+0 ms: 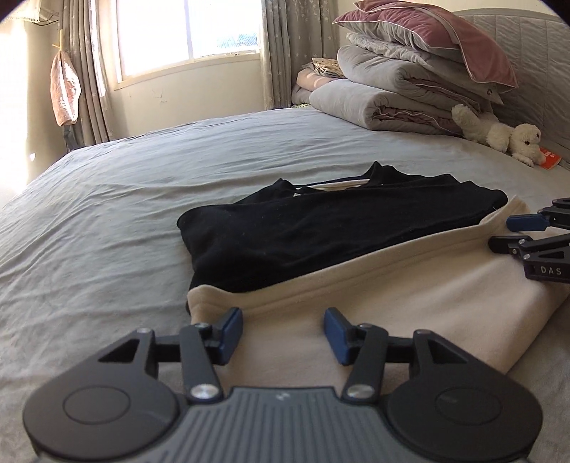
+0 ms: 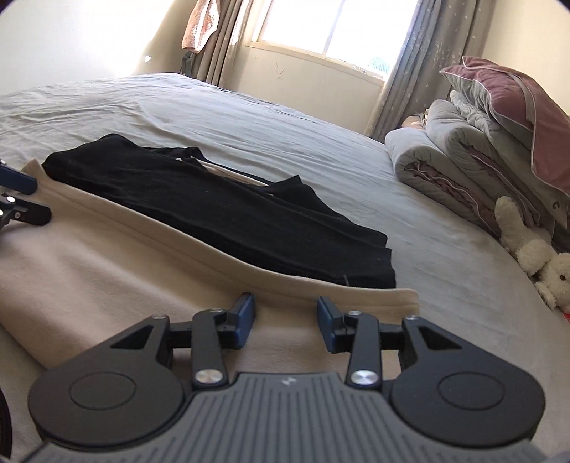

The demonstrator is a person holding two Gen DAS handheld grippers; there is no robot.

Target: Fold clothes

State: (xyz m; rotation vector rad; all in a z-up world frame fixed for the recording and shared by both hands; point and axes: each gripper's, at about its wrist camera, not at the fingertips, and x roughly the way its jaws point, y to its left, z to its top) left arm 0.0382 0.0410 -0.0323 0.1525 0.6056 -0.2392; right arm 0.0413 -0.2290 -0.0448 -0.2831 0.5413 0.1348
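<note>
Both my grippers, left gripper [image 1: 283, 333] and right gripper [image 2: 286, 320], sit released over the cream garment [image 1: 409, 292] at lower frame, black garment [image 1: 320, 231] lying across it mid-frame; I judge a fold pending, next pinching the cream edge

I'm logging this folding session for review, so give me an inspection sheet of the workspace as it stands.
Surface: bed with a wrinkled grey sheet.
Job's things: cream garment spread flat; black garment lying folded on its far part.
Clutter: stack of folded quilts topped by a pink pillow, white plush toy, red booklet, all near the headboard.
Grippers: left gripper and right gripper both over the cream garment's near part, jaws open, nothing between them.
Cables: nothing seen.
Surroundings: bright window, grey curtains, pink cloth hanging at the left curtain.
</note>
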